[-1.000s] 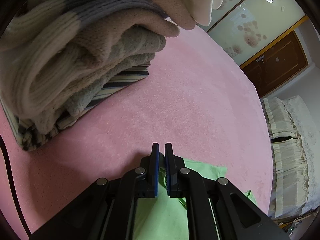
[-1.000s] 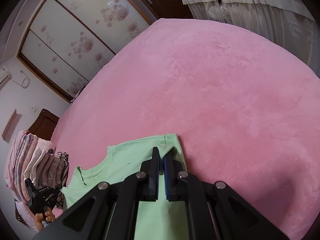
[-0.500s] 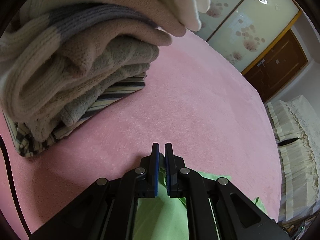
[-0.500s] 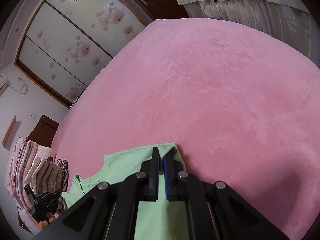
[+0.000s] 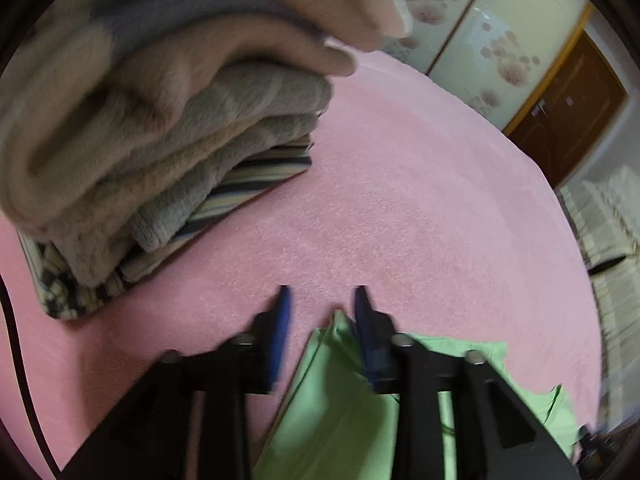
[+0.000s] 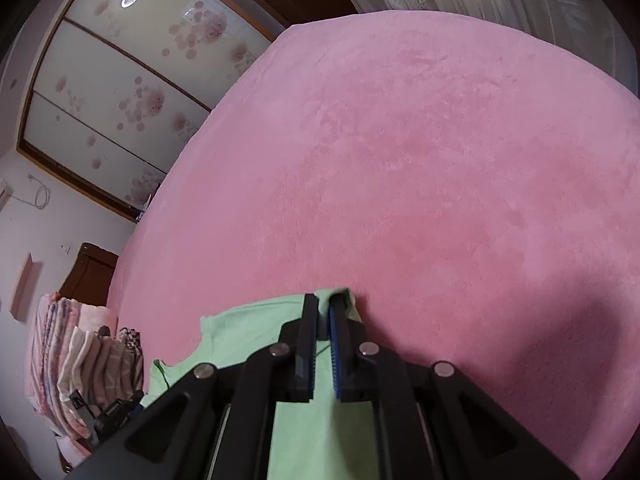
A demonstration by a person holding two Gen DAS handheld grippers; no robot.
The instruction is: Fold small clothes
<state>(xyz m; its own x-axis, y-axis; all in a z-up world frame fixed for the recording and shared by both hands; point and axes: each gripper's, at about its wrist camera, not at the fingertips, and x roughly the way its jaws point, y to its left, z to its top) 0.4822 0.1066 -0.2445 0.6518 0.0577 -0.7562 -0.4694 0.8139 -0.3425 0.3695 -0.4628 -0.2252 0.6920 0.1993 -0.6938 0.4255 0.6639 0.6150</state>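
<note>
No text, label, brand, number or sign can be read in either view. The sliding doors (image 6: pixel 116 92) in the upper left of the right wrist view carry only a printed flower pattern, without any letters. The same doors (image 5: pixel 492 40) appear in the upper right of the left wrist view, also with flowers only. The folded clothes (image 5: pixel 160 120) in the upper left of the left wrist view show stripes and plain knit, and no tag is visible on them. The green shirt (image 6: pixel 248 328) at the bottom of the right wrist view has no print.
</note>
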